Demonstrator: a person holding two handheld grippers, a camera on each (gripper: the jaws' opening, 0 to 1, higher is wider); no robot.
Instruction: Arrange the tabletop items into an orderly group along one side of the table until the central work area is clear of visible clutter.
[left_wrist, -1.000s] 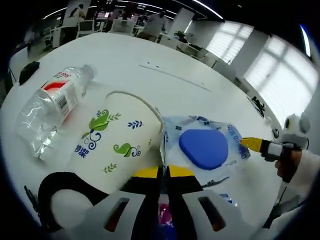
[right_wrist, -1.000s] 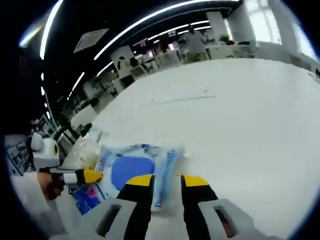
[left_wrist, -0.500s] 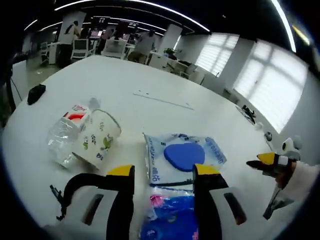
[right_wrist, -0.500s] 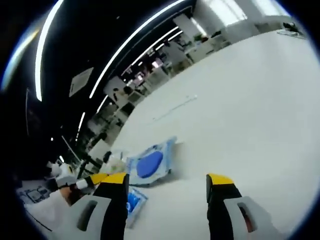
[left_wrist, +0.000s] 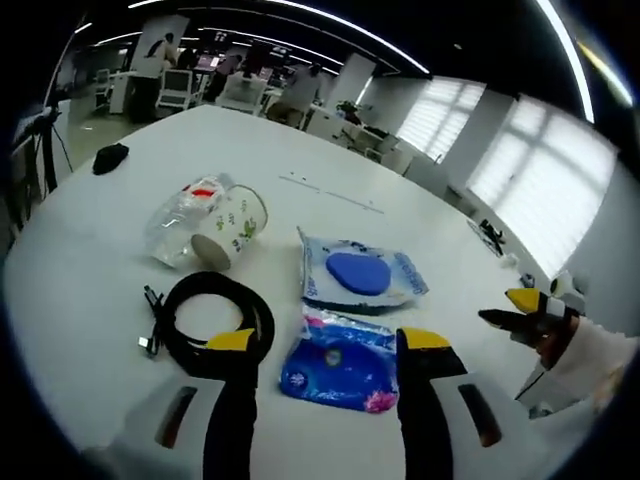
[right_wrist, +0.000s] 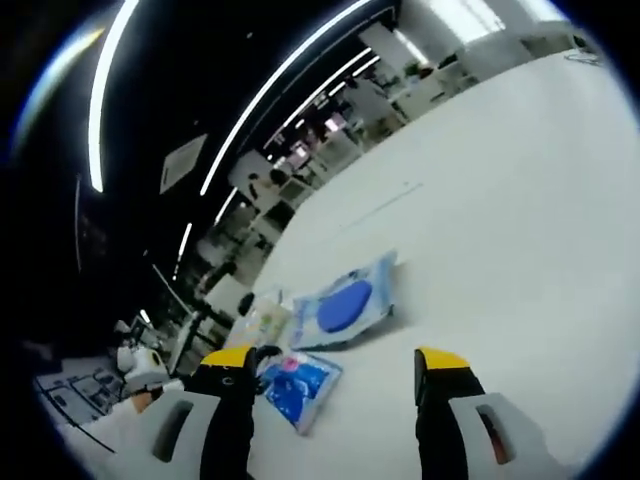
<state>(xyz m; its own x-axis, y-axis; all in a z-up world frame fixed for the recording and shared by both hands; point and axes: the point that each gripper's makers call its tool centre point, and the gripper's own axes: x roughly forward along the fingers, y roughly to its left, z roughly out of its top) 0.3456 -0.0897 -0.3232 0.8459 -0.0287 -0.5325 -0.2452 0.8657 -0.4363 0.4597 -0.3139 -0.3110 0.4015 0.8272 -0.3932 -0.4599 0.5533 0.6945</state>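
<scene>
Both the left gripper (left_wrist: 322, 345) and right gripper (right_wrist: 335, 360) have pulled back, jaws wide and empty, leaving bottle (left_wrist: 182, 205), cup (left_wrist: 232, 225), cable (left_wrist: 212, 318) and two packets (left_wrist: 358, 276) (left_wrist: 340, 360) clustered together.

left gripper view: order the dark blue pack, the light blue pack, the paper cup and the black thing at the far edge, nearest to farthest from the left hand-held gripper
1. Dark blue pack, between the left hand-held gripper's open jaws.
2. Light blue pack, just beyond it.
3. Paper cup, on its side, farther back to the left, beside a bottle.
4. Black thing, at the table's far left edge.
</scene>
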